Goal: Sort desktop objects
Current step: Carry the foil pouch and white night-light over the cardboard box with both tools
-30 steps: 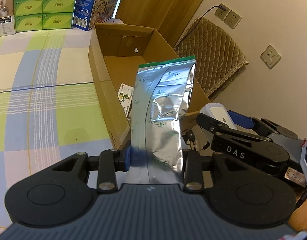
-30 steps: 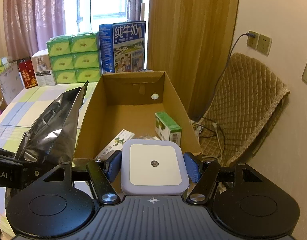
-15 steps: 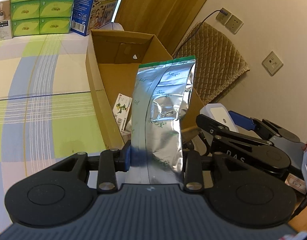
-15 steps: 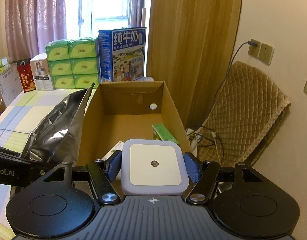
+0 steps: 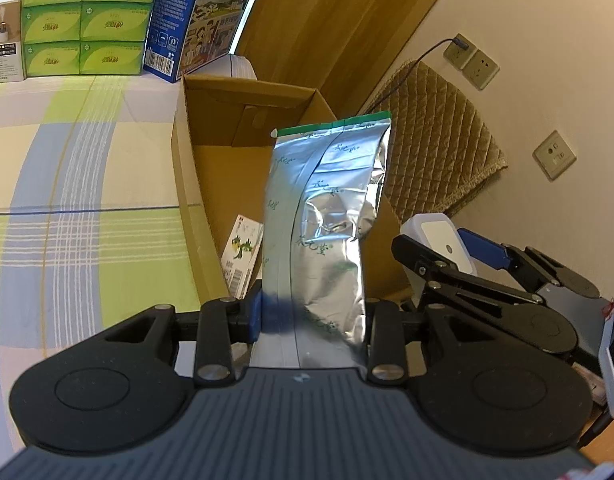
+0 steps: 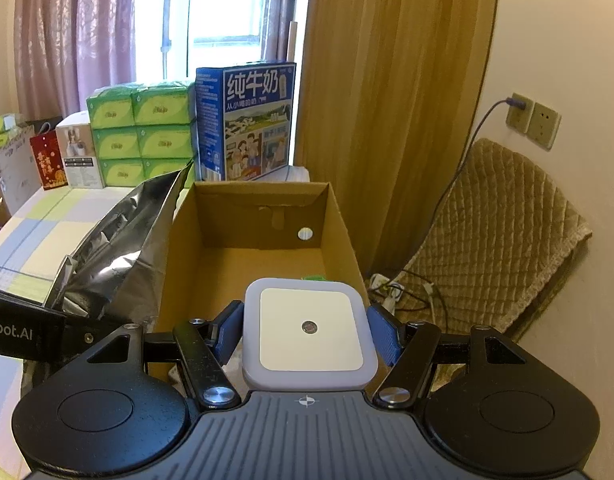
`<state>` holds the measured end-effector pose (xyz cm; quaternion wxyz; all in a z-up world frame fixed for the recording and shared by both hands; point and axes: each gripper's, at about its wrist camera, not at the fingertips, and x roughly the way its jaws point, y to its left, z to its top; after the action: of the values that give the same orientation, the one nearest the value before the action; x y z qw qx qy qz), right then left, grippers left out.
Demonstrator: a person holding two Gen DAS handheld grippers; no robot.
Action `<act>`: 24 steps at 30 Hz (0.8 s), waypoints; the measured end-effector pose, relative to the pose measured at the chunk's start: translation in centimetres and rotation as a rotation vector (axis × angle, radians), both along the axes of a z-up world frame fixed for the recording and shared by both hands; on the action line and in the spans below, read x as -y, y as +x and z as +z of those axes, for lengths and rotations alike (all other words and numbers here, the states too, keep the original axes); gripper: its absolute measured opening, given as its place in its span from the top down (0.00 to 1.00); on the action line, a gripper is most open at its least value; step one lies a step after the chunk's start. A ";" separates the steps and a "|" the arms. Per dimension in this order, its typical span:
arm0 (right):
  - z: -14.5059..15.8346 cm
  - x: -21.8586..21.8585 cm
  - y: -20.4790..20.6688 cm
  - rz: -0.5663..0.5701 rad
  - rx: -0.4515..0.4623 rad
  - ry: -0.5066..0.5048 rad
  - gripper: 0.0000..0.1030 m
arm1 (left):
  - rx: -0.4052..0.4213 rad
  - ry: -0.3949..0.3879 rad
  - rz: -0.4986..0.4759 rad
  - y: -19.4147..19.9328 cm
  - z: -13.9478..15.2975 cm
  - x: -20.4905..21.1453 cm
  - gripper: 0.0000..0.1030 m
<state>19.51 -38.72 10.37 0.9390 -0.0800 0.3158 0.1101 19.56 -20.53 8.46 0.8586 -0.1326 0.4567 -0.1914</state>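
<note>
An open cardboard box sits at the edge of a checked tablecloth, with stacked green tissue packs and a blue milk carton at 12 o'clock behind it. The left gripper clamps an upright silver foil bag over the box's near end. At 3 o'clock from it, the right gripper grasps a square white night light, also above the box. A small printed packet lies inside.
</note>
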 end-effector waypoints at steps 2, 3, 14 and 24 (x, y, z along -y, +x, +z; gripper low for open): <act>0.0 0.0 0.5 0.004 0.002 -0.003 0.38 | -0.002 -0.007 0.004 0.5 0.1 0.1 0.71; 0.0 -0.1 0.8 0.006 0.003 -0.006 0.38 | -0.004 -0.013 0.008 0.8 0.1 0.1 0.71; 0.1 0.0 4.3 0.009 0.008 0.001 0.38 | -0.029 -0.052 0.085 4.5 -0.3 0.0 0.71; -0.8 -0.1 7.0 -0.002 -0.004 -0.006 0.38 | -0.037 -0.019 0.130 7.6 -1.3 1.1 0.71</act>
<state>26.48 -38.61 9.59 0.9382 -0.0824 0.3182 0.1083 27.19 -21.58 7.19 0.8594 -0.1735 0.4611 -0.1369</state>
